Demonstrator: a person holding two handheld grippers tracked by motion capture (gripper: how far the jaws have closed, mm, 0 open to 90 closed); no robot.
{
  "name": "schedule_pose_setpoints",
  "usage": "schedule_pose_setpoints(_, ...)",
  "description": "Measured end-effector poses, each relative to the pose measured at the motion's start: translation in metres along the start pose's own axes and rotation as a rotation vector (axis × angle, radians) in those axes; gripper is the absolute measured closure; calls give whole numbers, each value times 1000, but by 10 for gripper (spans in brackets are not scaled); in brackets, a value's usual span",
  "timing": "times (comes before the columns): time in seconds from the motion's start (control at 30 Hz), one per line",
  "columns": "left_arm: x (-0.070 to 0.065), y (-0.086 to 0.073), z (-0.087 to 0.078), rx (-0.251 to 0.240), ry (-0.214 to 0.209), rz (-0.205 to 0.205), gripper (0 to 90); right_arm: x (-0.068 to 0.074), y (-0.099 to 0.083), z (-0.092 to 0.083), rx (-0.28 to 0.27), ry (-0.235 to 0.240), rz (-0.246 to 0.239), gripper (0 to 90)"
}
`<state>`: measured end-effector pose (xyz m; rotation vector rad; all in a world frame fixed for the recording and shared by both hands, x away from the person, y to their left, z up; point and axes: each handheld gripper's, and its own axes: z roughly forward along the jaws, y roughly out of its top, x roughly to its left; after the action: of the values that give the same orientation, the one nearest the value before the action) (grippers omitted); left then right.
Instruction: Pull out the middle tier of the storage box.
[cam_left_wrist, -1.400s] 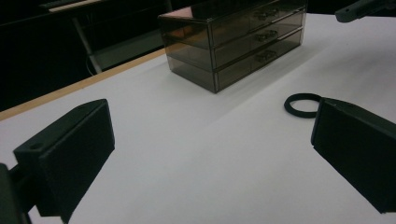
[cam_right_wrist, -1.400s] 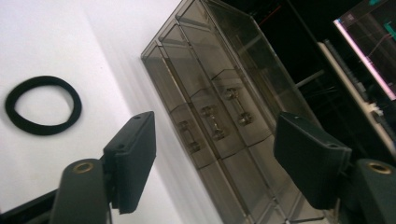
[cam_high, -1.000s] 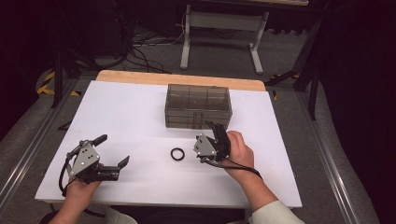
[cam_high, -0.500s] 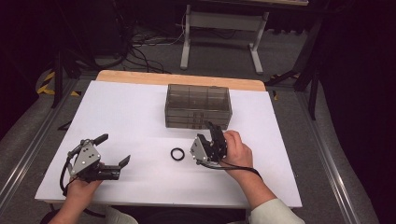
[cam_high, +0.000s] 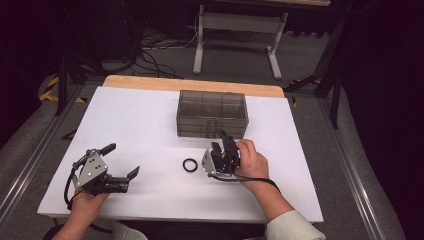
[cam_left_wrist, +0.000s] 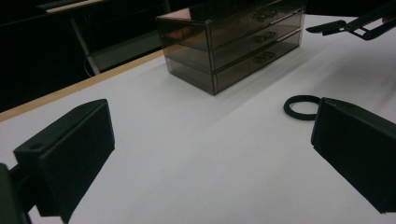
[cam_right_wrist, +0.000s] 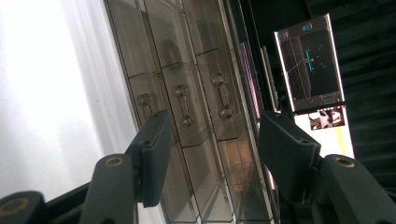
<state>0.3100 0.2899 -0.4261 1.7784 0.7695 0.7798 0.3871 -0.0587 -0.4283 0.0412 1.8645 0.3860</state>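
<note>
two open claws | our right gripper (cam_high: 223, 145) has crept closer to the drawer box (cam_high: 212, 113), jaws spread, empty | left gripper (cam_high: 120, 161) idle, wide open | ring (cam_high: 190, 165) untouched, so we're probably after a drawer handle (cam_right_wrist: 221, 95)

A white bench (cam_high: 150, 120) with a wooden far edge carries a smoky transparent three-drawer organizer (cam_high: 212, 113) and, nearer, a black ring (cam_high: 190, 165).

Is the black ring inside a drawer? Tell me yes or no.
No, the black ring lies on the white table in front of the drawer box.
</note>
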Motion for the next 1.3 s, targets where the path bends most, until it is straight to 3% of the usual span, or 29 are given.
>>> schedule_pose_setpoints(0.3, 0, 0, 0, -1, 2, 3, 4, 7, 0, 7, 24, -27, -43, 490)
schedule_pose_setpoints(0.73, 0, 0, 0, 3, -4, -4, 4, 22, -3, 23, 63, -74, -151, 534)
schedule_pose_setpoints(0.8, 0, 0, 0, 4, 0, 2, 4, 25, -4, 24, 74, -79, -145, 538)
schedule_pose_setpoints(1.03, -1, 0, -1, 3, -4, -3, 4, 27, -4, 30, 74, -95, -190, 556)
schedule_pose_setpoints(1.13, 0, 0, -1, 2, 3, 5, 4, 29, -5, 32, 83, -99, -174, 569)
schedule_pose_setpoints(1.3, 0, 0, -1, 3, 2, 5, 4, 30, -6, 37, 83, -121, -210, 604)
